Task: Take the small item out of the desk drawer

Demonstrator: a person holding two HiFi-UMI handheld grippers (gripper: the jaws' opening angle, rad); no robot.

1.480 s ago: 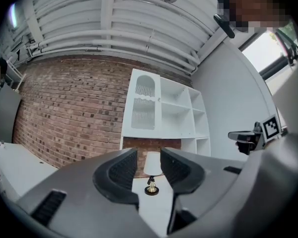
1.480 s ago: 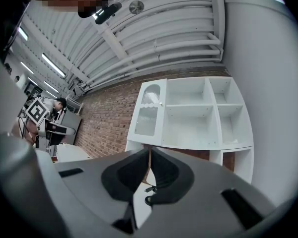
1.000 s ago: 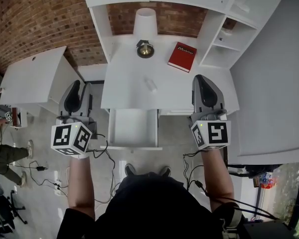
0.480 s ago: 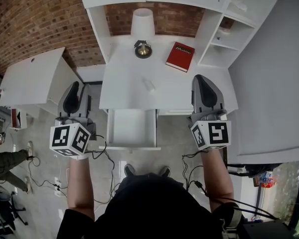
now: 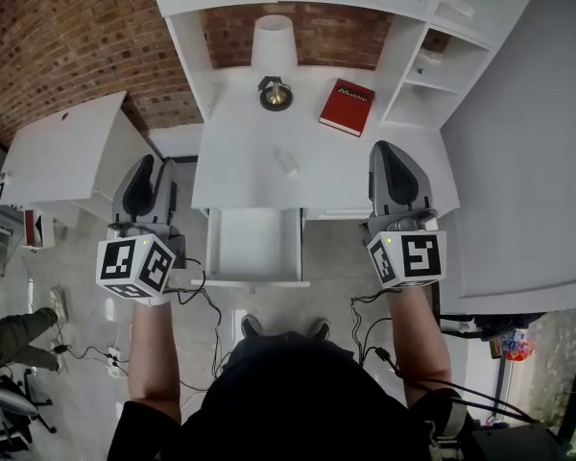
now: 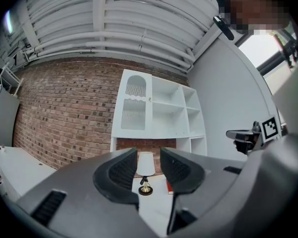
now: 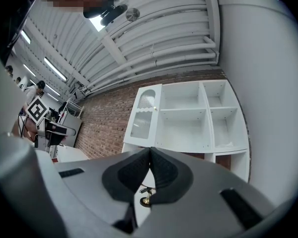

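Looking down over a white desk (image 5: 240, 176) pushed up against a brick wall (image 5: 67, 46). Holding the left gripper (image 5: 154, 166) out just off the desk's left side, with its jaws standing apart and gripping nothing, only framing the lamp (image 6: 146, 165) far off through the gap in the left gripper view. Holding the right gripper (image 5: 391, 154) at the desk's right front part with its jaws pressed together tip to tip, having just been closing that last little bit, and pinching nothing at all.

Seeing the drawer (image 5: 257, 248) pulled open under the desktop, sitting between the two grippers. Spotting the small item (image 5: 287, 162), a little whitish thing, lying on the desktop behind the open drawer, roughly mid-desk, well apart from both grippers. Too small for making out anything more about it, tbh.

Also noticing a red book (image 5: 347, 109) lying flat toward the back, just right of the lamp, and white shelves (image 5: 432, 75) rising along the desk's right side. Catching some black cables (image 5: 197, 291) trailing across the floor left of the drawer.
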